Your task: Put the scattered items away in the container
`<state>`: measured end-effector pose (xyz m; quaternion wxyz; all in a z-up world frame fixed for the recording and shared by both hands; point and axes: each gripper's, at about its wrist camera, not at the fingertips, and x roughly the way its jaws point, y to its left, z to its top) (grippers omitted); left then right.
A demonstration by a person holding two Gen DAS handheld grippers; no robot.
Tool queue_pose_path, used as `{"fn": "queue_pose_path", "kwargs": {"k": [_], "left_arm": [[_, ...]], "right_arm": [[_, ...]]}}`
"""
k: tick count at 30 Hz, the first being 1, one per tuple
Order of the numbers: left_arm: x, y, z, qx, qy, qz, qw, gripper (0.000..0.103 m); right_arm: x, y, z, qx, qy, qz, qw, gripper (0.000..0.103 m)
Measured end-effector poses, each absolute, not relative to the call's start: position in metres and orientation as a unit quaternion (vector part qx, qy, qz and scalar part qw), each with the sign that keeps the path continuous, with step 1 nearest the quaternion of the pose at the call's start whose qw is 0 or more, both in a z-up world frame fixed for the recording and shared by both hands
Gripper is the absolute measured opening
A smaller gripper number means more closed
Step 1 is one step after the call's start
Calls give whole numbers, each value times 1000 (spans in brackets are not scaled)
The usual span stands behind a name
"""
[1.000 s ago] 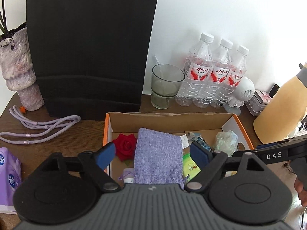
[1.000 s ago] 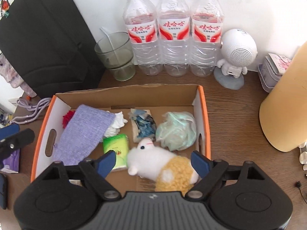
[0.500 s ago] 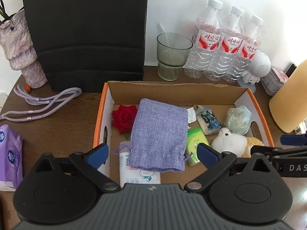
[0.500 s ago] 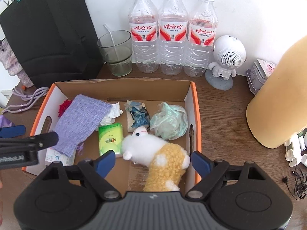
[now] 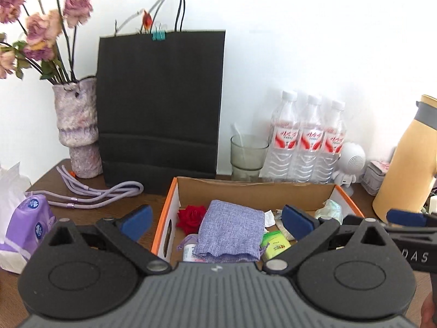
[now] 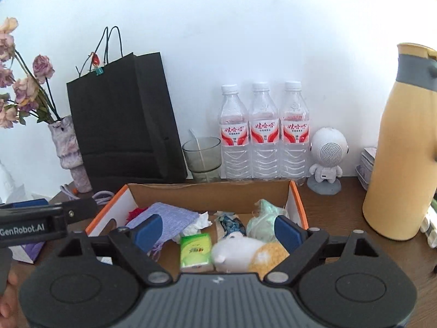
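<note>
An orange-edged cardboard box [image 5: 174, 191] sits on the wooden table. It holds a purple linen pouch [image 5: 232, 229], a red rose [image 5: 191, 216], a green tissue pack [image 5: 274, 246] and a small white packet [image 5: 188, 251]. The right wrist view also shows a white-and-yellow plush toy [image 6: 240, 251], a mint-green crumpled bundle [image 6: 262, 218] and a blue packet [image 6: 230, 222] inside the box [image 6: 207, 191]. My left gripper [image 5: 215, 221] hangs open and empty before the box's near left side. My right gripper [image 6: 218, 231] is open and empty before the near right side.
Along the back wall stand a black paper bag [image 5: 161, 104], a vase of dried flowers [image 5: 77, 125], a glass cup [image 5: 248, 155], three water bottles [image 5: 308, 142], a white robot figure [image 6: 327, 158] and a yellow thermos [image 6: 401, 150]. A purple cord [image 5: 95, 195] and purple tissue pack [image 5: 30, 224] lie left.
Both grippers have pulled back from over the box and tilted up, so more wall shows and the box sits lower in view. The left jaws have spread wider.
</note>
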<state>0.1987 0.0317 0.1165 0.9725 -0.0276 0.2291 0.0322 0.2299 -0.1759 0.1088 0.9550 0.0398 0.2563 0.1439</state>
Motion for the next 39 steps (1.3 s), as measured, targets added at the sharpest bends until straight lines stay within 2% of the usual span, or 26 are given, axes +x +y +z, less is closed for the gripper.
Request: {"fn": "queue_pose_path", "kwargs": {"k": [5,9,13,18,25,30,35,39], "left_arm": [[133,27,105,1,188,14,982,103],[42,36,76,-14,194,-28,981,103],[-32,41,39,4,230,-84,969,103],[-92,52,29,3,224,-94,970,103],[-65,36,29,40,224,-100,969,103],[-11,29,25,51,243,-136,959,96],[18,67,14,-13,283,-81,956,93],[30,102,14,-24,293,-39,955,92]], "right_arm": [[164,-184,99,32,234,123,964,89],[75,-197,81,49,223,152,962,89],[-20,-215,61,8,189,127,974,89],[-85,-236,49,24,227,112,967,91],[-67,-231,41,30,264,118,957,91],[-14,-208,57,44,264,182,946,90],[65,-147,59,3,277,266,923,75],[129,-93,40,-28,312,314,896,63]]}}
